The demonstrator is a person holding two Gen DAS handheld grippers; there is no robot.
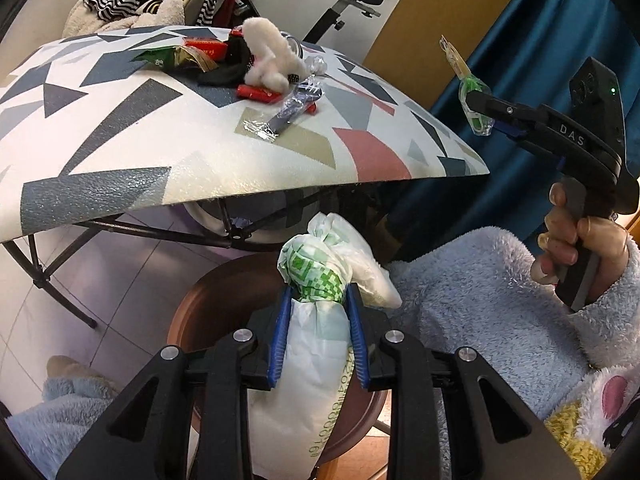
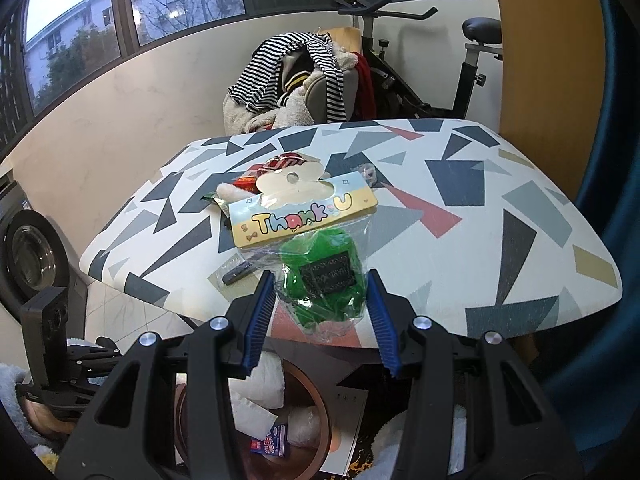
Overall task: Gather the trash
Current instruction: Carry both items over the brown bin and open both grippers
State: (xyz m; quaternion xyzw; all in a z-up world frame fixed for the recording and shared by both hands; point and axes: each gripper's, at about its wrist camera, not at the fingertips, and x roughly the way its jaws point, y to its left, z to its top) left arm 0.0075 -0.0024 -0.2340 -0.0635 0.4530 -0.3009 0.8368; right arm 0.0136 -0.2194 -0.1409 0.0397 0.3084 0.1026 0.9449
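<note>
- Blue-padded jaws of the left gripper (image 1: 319,312) are clamped on a white crumpled bag with a green checked print (image 1: 316,276), held over the round brown bin (image 1: 208,300) on the floor below the table edge.
- Right gripper (image 2: 322,300) pinches a clear packet holding something green (image 2: 324,280) (its card header reads "Thank U"), held above the near edge of the patterned table (image 2: 460,248).
- More wrappers (image 1: 256,92) and a fluffy white item (image 1: 268,54) lie in a cluster on the tabletop.
- A hand (image 1: 576,248) in a fluffy pale-blue sleeve grips the right gripper's handle.
</note>
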